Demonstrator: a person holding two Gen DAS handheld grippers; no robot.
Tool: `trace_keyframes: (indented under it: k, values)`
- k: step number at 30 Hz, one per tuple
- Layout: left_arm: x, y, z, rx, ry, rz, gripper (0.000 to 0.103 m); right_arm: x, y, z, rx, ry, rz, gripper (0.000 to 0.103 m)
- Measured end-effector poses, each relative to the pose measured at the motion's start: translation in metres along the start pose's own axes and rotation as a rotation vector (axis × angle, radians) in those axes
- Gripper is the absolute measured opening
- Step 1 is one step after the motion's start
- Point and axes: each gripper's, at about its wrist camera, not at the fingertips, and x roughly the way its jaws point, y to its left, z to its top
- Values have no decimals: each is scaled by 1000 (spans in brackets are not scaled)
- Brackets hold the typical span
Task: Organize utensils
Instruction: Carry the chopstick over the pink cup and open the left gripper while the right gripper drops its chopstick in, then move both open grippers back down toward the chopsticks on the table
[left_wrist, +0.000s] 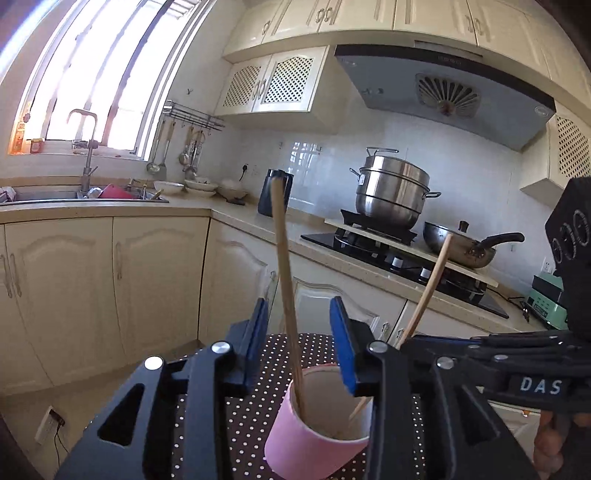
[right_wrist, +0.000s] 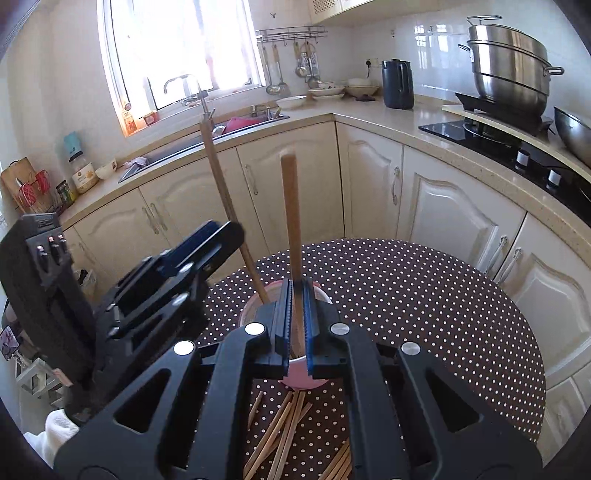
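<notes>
**Two chopsticks going into the pink cup**

A cream-cabinet kitchen, lit by a bright window over the sink, surrounds a round table (right_wrist: 424, 295) with a dark polka-dot cloth. On it stands a pink cup (left_wrist: 314, 439), white inside, and both hands work just above it.

The left gripper (left_wrist: 299, 343) has its jaws standing partly apart, with one chopstick (left_wrist: 284, 280) between them but touching neither blue pad; its lower end already sits inside the cup and it leans on the near wall. The right gripper (right_wrist: 297, 317) has its jaws narrow, clamped on a second chopstick (right_wrist: 290, 221) that stands nearly upright with its lower end over the cup, apparently dipping into the mouth. More loose chopsticks (right_wrist: 280, 435) lie on the cloth on the near side of the cup.

To finish this step well, I judge the right hand should bring its stick's tip well below the rim before letting go, so it slides in rather than bouncing out. The left jaws should lift straight away from the freed stick; brushing it could tip the light cup. Opening gently should keep both sticks leaning quietly against the wall
</notes>
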Motion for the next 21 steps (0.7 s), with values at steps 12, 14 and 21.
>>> trace_keyframes:
  k: [12, 14, 21]
  values:
    - [-68, 14, 3, 19, 59, -23, 69, -31, 19, -17, 11, -36, -87, 62]
    - [-78, 14, 3, 17, 64, -20, 73, -38, 23, -20, 14, -36, -89, 62]
    - [-111, 22, 3, 9, 102, -22, 74, -59, 36, -29, 1, -36, -106, 64]
